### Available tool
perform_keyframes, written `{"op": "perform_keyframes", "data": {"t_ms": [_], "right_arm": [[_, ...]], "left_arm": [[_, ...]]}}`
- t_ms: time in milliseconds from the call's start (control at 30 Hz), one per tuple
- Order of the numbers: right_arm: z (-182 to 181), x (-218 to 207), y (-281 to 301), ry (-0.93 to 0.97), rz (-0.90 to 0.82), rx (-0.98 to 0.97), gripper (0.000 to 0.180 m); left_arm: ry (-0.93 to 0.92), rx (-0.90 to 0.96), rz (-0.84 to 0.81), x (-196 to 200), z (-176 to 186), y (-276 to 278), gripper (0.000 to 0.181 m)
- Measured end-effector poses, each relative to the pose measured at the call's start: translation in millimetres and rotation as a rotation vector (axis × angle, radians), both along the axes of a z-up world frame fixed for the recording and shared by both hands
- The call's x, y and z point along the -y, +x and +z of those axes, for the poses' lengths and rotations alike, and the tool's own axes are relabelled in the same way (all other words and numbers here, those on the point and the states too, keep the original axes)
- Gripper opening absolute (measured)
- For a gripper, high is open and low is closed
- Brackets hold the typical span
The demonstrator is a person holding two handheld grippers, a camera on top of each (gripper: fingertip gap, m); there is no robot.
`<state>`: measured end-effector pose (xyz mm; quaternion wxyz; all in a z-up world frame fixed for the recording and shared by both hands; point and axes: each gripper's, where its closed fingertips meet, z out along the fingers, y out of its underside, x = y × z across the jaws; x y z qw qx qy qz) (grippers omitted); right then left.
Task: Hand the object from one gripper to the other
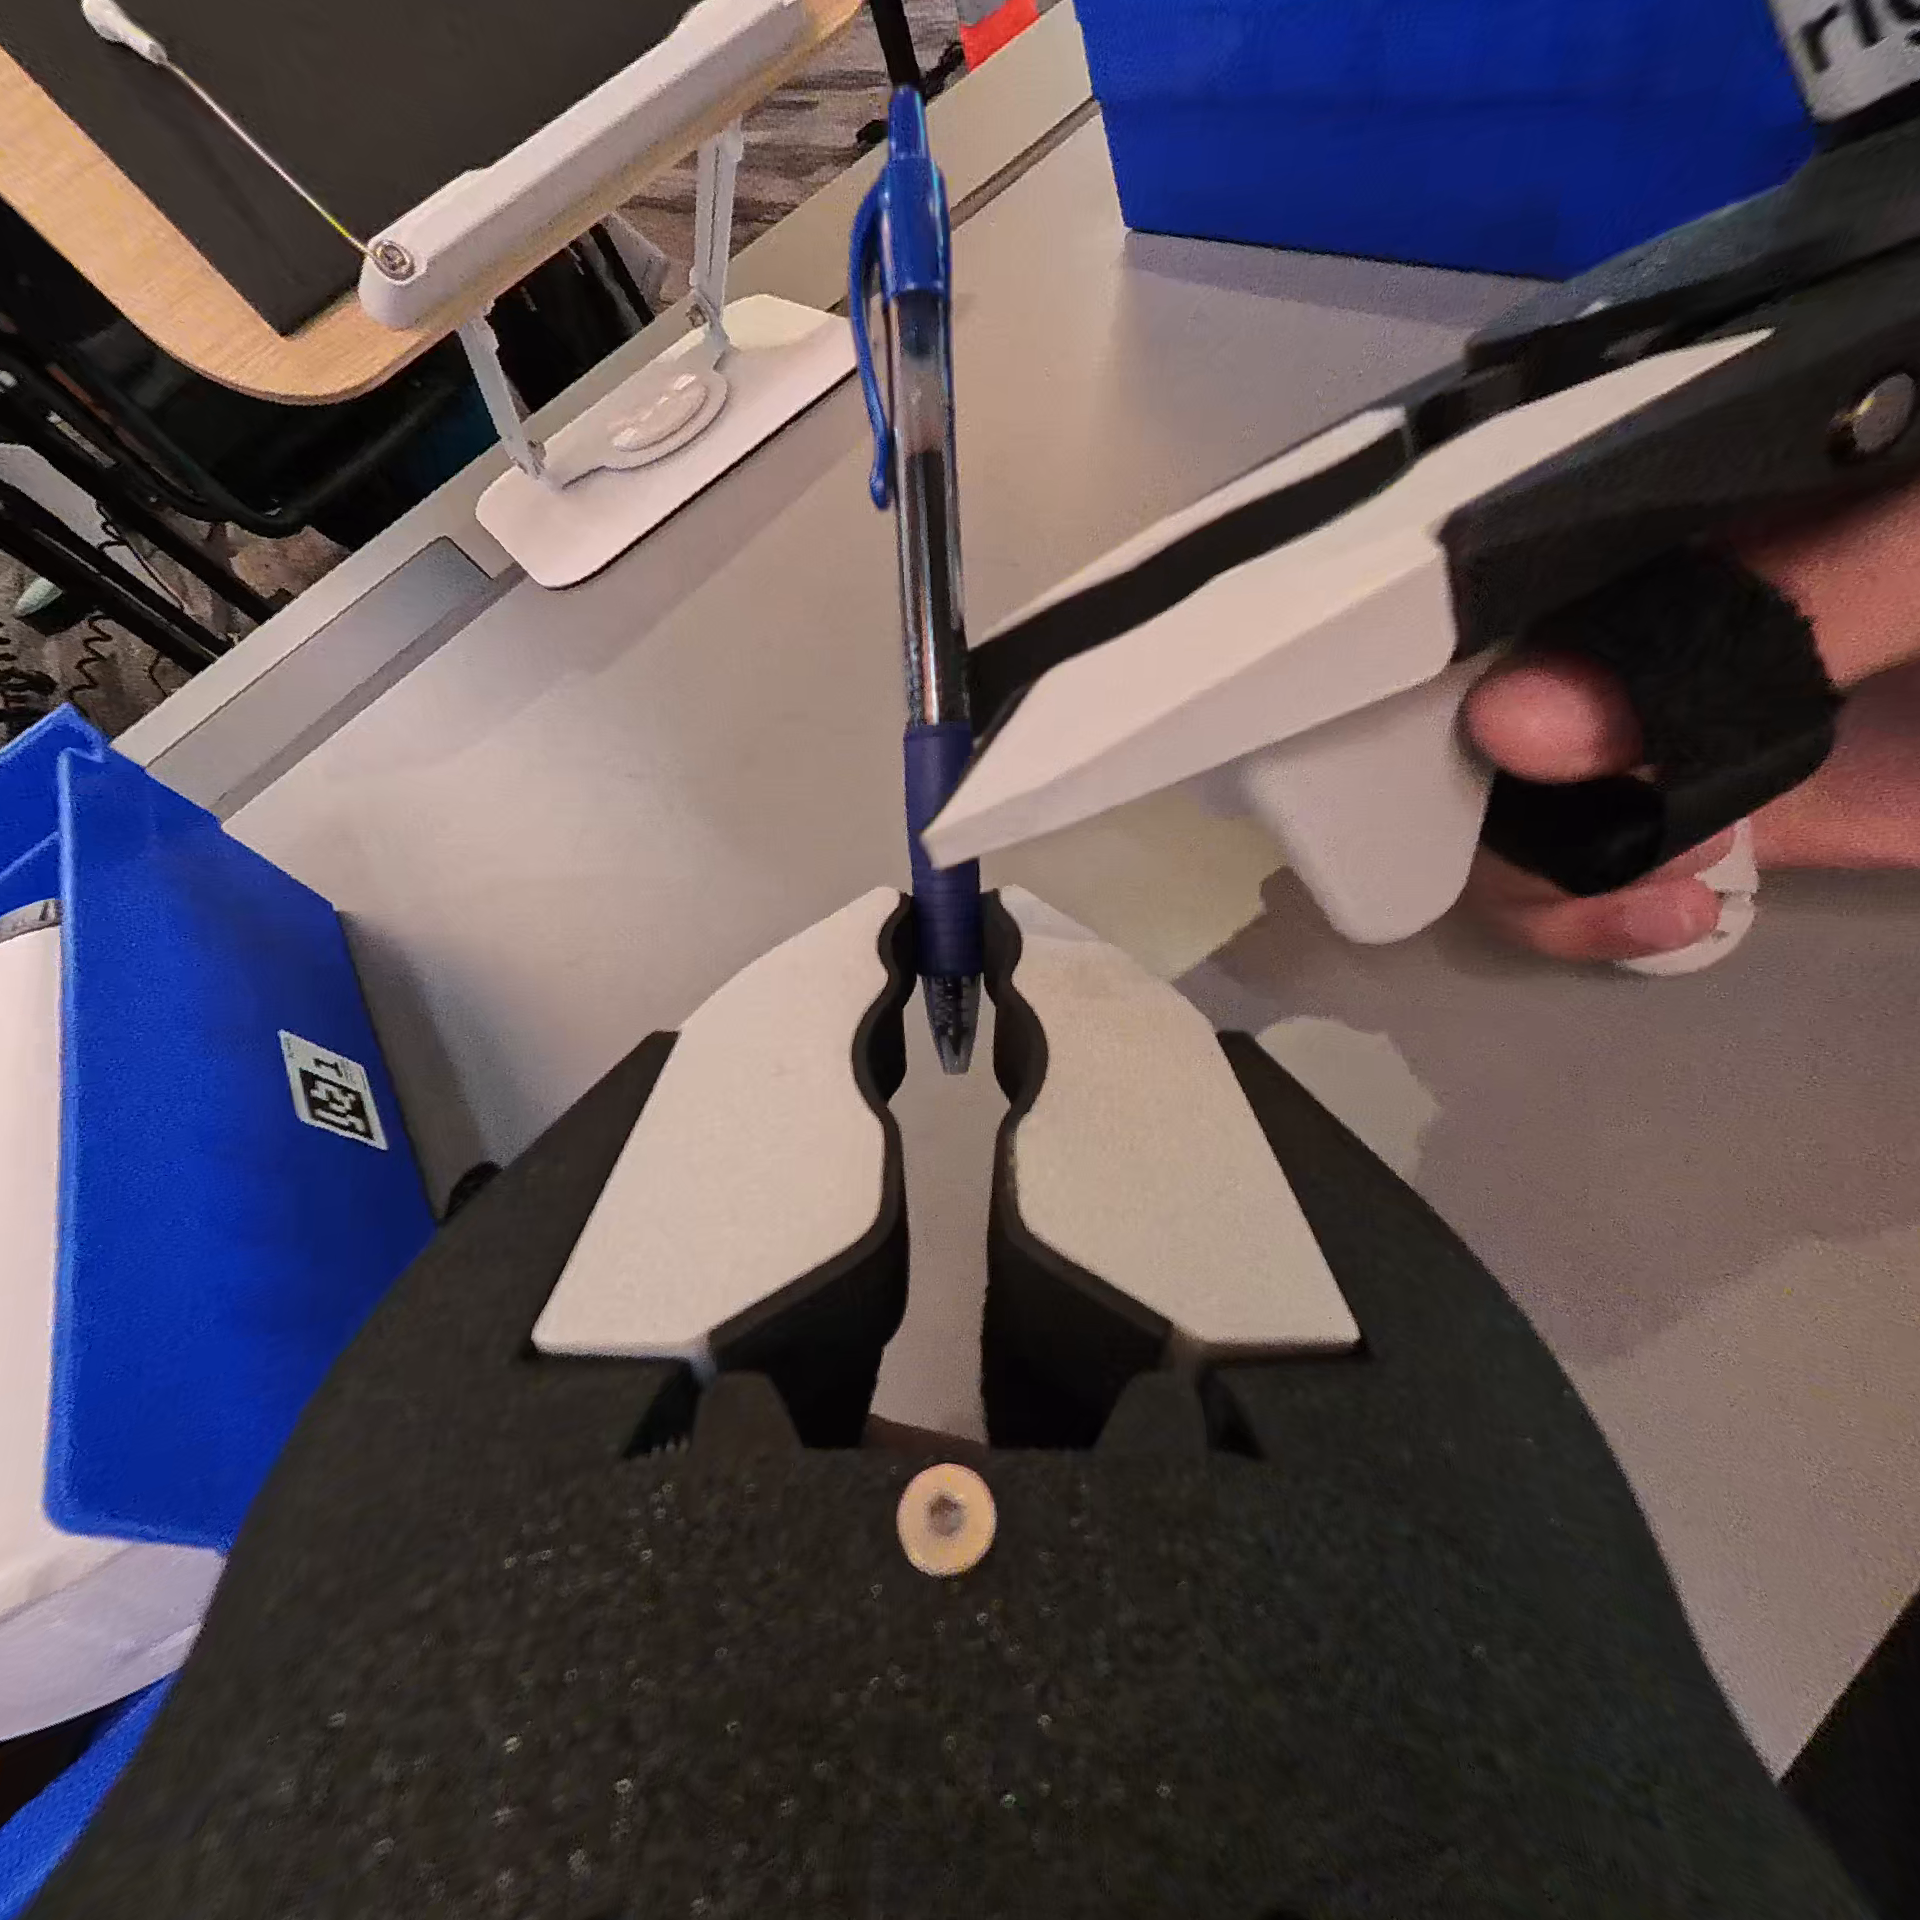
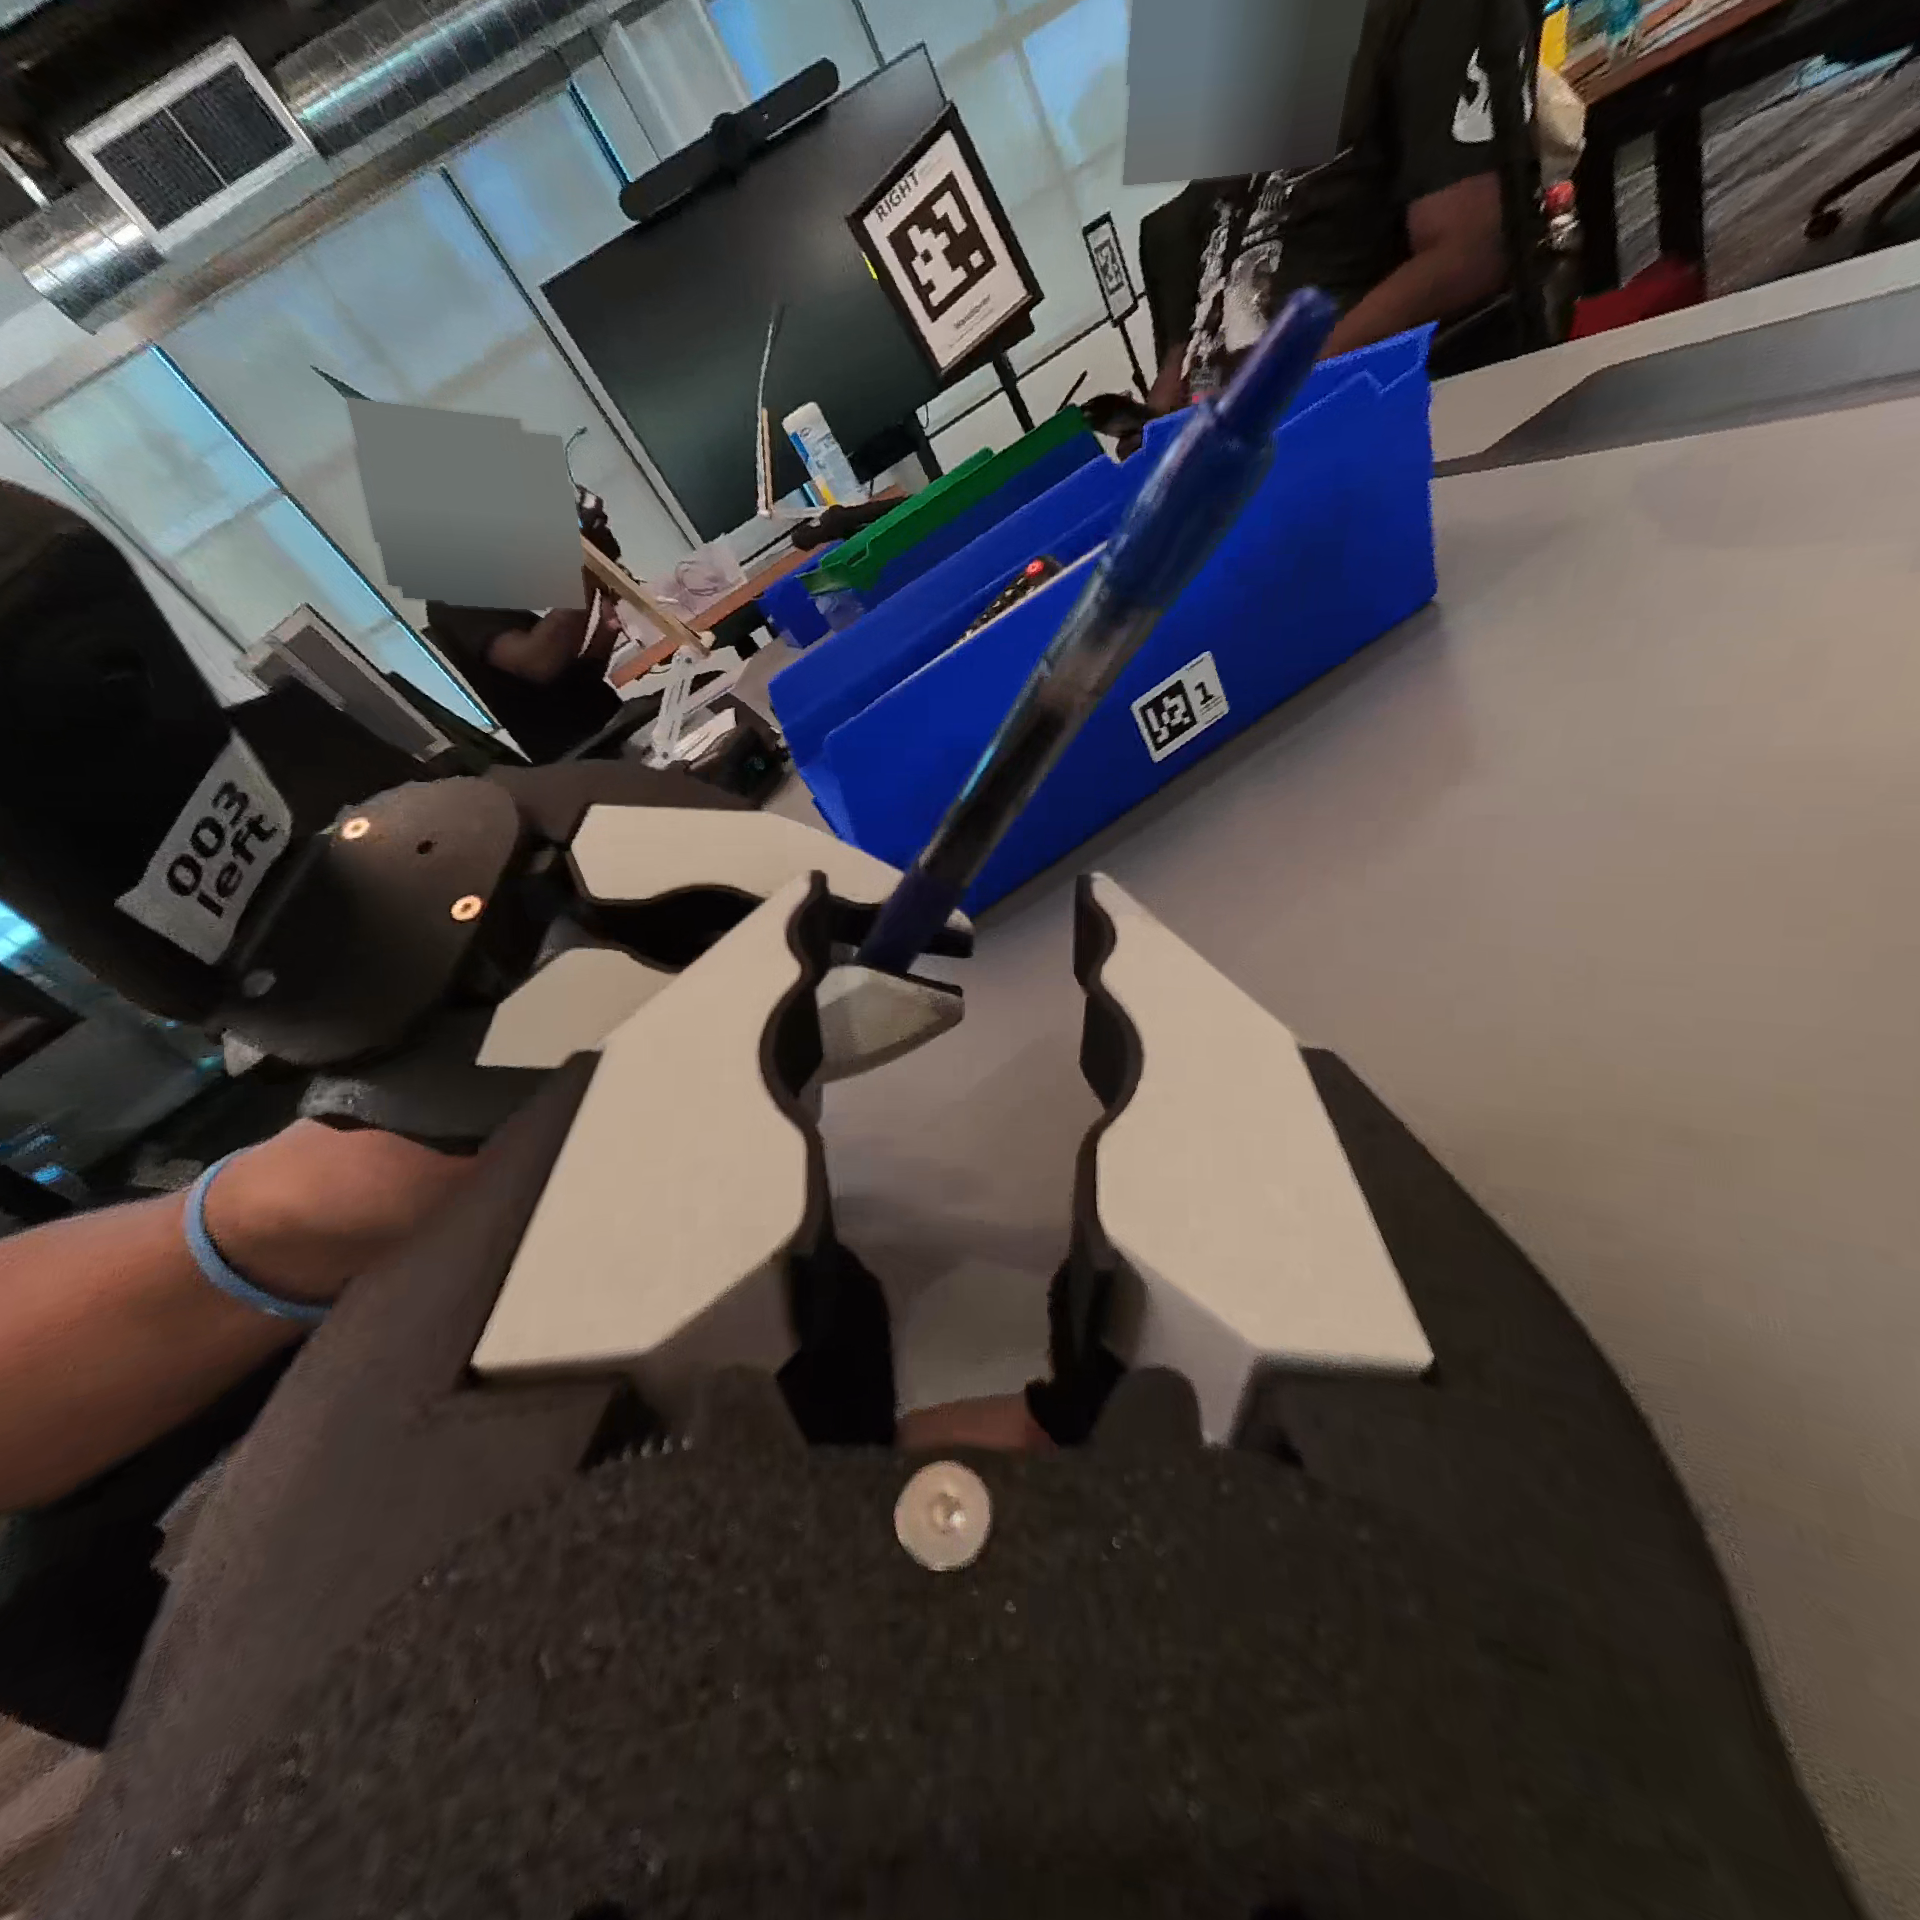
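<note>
A blue pen [image 1: 928, 499] stands upright above the grey table [image 1: 623, 779]. My left gripper [image 1: 945, 925] is shut on its dark blue grip, just above the tip. My right gripper [image 1: 951, 758] comes in from the right, open, with one finger on each side of the pen's grip, just above the left fingertips. In the right wrist view the pen [image 2: 1091, 623] leans up and to the right between the open fingers of the right gripper [image 2: 945, 904], nearer the left finger. The left gripper [image 2: 904, 961] holds the pen's lower end from the left.
A blue bin [image 1: 208, 1143] is close on the left and another [image 1: 1403, 125] at the back right. A blue bin with a marker label [image 2: 1143, 675] stands behind the pen. A white stand [image 1: 644, 436] sits at the table's far edge. People [image 2: 1351, 239] are beyond the table.
</note>
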<state>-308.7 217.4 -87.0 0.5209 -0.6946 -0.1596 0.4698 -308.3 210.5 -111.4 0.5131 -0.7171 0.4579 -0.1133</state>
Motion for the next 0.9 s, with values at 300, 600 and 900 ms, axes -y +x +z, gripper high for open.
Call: {"op": "perform_keyframes", "data": {"t_ms": [300,600,900], "right_arm": [[3,9,-4,0.02,0.098,0.014,0.012],[-17,42,1,0.005,0.408,0.189,0.011],[-8,100,-17,-0.153,0.793,0.056,0.012]], "left_arm": [[-0.025,0.044,-0.033,7,-1,7,0.012],[-0.246,0.36,-0.215,23,31,10,0.028],[-0.504,0.572,-0.502,63,55,16,0.011]]}}
